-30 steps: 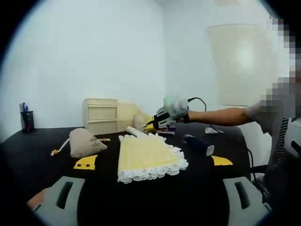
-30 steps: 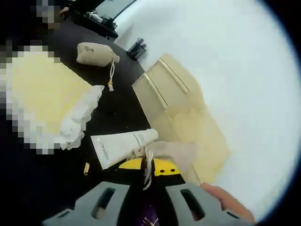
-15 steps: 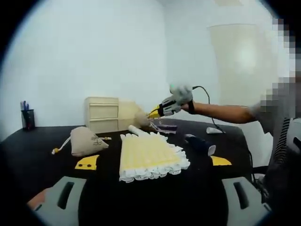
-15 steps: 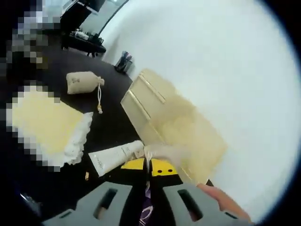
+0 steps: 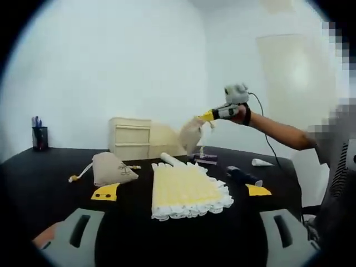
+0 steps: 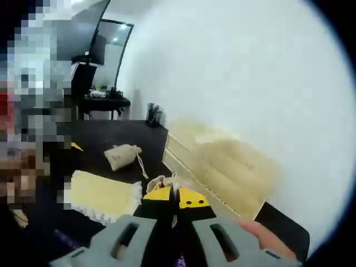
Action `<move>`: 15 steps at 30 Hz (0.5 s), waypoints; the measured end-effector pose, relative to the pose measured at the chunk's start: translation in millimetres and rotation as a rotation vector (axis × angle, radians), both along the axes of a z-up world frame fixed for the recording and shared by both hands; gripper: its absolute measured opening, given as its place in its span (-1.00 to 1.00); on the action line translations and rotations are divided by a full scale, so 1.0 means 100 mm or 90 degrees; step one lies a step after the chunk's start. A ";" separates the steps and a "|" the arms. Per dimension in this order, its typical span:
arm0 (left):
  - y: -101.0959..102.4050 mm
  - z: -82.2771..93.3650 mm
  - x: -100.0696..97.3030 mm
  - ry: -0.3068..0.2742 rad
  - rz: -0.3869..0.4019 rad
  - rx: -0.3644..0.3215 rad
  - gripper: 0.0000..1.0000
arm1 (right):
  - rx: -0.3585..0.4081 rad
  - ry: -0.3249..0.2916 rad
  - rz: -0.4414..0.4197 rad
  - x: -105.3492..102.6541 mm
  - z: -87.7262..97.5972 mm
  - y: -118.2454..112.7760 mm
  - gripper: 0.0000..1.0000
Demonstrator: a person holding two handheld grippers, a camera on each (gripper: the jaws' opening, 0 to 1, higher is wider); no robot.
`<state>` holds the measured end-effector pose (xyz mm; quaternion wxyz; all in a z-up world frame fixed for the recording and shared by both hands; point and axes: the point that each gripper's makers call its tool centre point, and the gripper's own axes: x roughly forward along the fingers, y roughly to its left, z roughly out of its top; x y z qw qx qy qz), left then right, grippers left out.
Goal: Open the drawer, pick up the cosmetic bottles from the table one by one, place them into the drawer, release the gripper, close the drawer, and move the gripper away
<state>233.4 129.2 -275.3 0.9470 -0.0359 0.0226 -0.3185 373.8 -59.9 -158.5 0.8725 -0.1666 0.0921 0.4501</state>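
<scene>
Jaws of the left tool rise grey and spread wide apart at the near edge of the black bench, nothing between them. Landmark: the yellow frilled cloth, lying flat on the bench just beyond those jaws. Left of the cloth, near, a yellow tag; just behind the tag a tan drawstring pouch resting on its side. Right of the cloth, a second yellow tag, then a dark bottle lying on the bench, then a small white object further right, too blurred to name. At the far end of the cloth a white cosmetic tube lies on the bench, with a purple item just right of it. Above the far end of the cloth, the right tool is held up in the air by a gloved hand; its yellow-tipped jaws are closed on a second tan pouch, which hangs clear of the bench. Right gripper view shows that tool with the jaws together, the pouch bunched at the tips. Behind the cloth, against the white wall, stands a cream drawer cabinet, drawers closed. Far left of the cloth, a dark pen cup.
</scene>
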 end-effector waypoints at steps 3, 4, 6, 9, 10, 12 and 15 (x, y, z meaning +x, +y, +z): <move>-0.01 0.05 0.01 -0.001 0.006 -0.012 0.58 | 0.020 0.030 0.047 -0.14 0.16 0.05 -1.00; -0.02 0.06 0.00 -0.002 0.009 -0.013 0.57 | 0.022 0.034 0.059 -0.19 0.20 0.07 -1.00; -0.06 0.09 0.00 -0.003 0.010 -0.010 0.56 | 0.022 0.042 0.086 -0.35 0.25 0.13 -1.00; -0.16 0.18 -0.05 -0.010 -0.011 0.003 0.55 | 0.003 0.053 0.149 -0.50 0.33 0.19 -1.00; -0.20 0.23 -0.07 -0.015 -0.021 0.008 0.55 | -0.006 0.050 0.171 -0.54 0.34 0.21 -1.00; -0.29 0.34 -0.12 -0.026 -0.047 0.016 0.55 | -0.017 0.047 0.211 -0.65 0.34 0.24 -1.00; -0.43 0.50 -0.20 -0.041 -0.091 0.024 0.56 | -0.038 0.036 0.276 -0.80 0.40 0.26 -1.00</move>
